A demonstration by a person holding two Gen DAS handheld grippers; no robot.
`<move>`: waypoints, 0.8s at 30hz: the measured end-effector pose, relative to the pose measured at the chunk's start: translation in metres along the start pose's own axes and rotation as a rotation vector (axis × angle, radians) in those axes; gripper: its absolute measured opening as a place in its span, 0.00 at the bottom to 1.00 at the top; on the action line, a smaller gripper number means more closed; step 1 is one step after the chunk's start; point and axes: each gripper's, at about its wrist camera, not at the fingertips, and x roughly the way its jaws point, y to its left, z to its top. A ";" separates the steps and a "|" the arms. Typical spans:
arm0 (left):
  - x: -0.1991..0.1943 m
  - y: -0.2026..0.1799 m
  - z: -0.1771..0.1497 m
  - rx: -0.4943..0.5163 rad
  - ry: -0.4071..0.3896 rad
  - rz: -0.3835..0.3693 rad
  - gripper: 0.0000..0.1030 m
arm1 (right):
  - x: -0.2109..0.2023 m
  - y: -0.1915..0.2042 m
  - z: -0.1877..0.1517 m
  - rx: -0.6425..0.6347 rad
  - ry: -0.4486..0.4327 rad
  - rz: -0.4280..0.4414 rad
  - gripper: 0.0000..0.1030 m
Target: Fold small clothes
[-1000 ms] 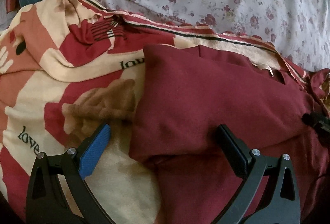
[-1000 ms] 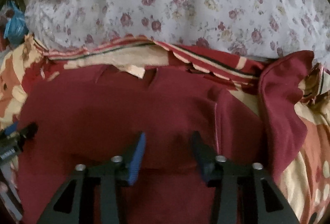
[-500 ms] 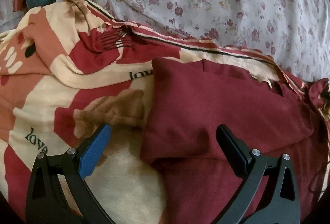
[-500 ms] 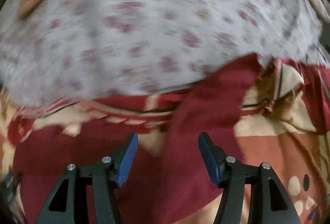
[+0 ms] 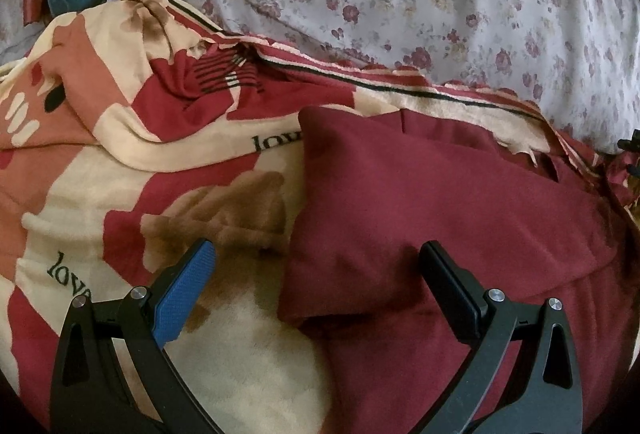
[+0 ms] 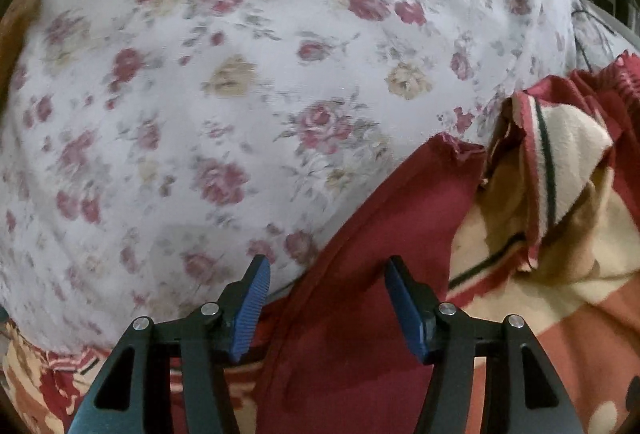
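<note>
Garment: the maroon garment [image 5: 420,194] is lying on the patterned blanket [image 5: 120,174] on the bed, its left part already folded over.
Change: the right tool [image 6: 326,304] is being swung away from the garment's middle towards its outstretched right part [image 6: 380,234] — jaws spread, nothing gripped.
Left tool [image 5: 316,286]: being held spread over the folded edge.
Meaning: the right-side fold is judged next.

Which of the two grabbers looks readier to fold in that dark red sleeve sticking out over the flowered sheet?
The right gripper, probably. It is open with the maroon sleeve running up between its fingers. The left gripper, also open, sits over the garment's already folded side.
</note>
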 end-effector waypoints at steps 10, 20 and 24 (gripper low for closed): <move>0.001 0.001 0.002 -0.002 -0.006 0.015 0.99 | -0.018 -0.018 0.004 -0.017 -0.027 0.119 0.07; -0.023 0.022 0.007 -0.074 -0.091 -0.005 0.99 | -0.147 0.082 -0.046 -0.400 -0.058 0.436 0.07; -0.031 0.032 0.008 -0.111 -0.117 -0.033 0.99 | -0.168 0.163 -0.113 -0.606 0.011 0.569 0.07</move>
